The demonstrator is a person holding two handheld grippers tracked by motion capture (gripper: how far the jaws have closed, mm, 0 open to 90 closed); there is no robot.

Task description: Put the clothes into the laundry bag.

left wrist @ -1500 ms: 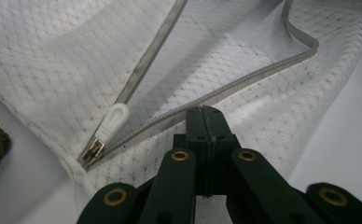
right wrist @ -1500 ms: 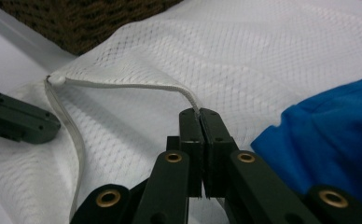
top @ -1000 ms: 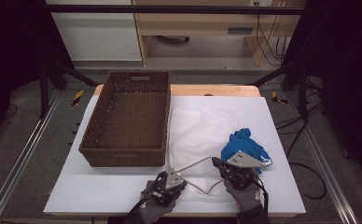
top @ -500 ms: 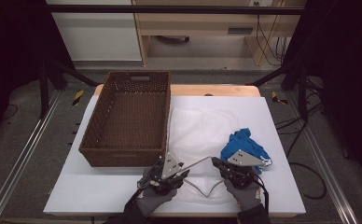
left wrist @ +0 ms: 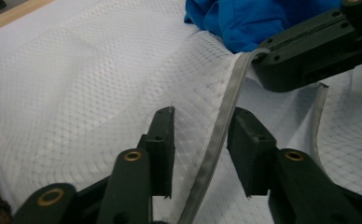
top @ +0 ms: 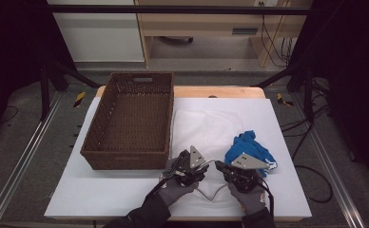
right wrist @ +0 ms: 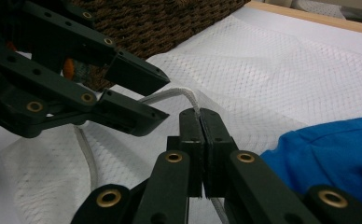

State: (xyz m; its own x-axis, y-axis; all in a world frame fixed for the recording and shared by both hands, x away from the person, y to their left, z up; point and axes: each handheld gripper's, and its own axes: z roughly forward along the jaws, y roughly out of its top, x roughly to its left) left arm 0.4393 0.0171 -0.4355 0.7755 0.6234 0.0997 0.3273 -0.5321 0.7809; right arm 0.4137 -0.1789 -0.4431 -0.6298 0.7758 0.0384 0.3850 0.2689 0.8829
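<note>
A white mesh bag (top: 206, 130) with a fine net weave and a grey band (left wrist: 216, 140) along its rim is being spread flat on the white table (top: 78, 190), between a brown wicker basket (top: 130, 118) and a crumpled blue cloth (top: 247, 145). The band is being pinched by the right gripper (right wrist: 200, 114), its 2 jaws pressed together. The left gripper (left wrist: 200, 128) has just been opening; its jaws are being held slightly apart, with the band between them, unclamped.

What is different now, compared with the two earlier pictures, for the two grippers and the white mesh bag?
The left gripper has moved up along the white mesh bag, closer to the right gripper. Its jaws have just been opening; the bag's grey hem runs between them, unpressed. The right gripper stays shut on the hem. The brown basket and blue cloth stayed as they were.
</note>
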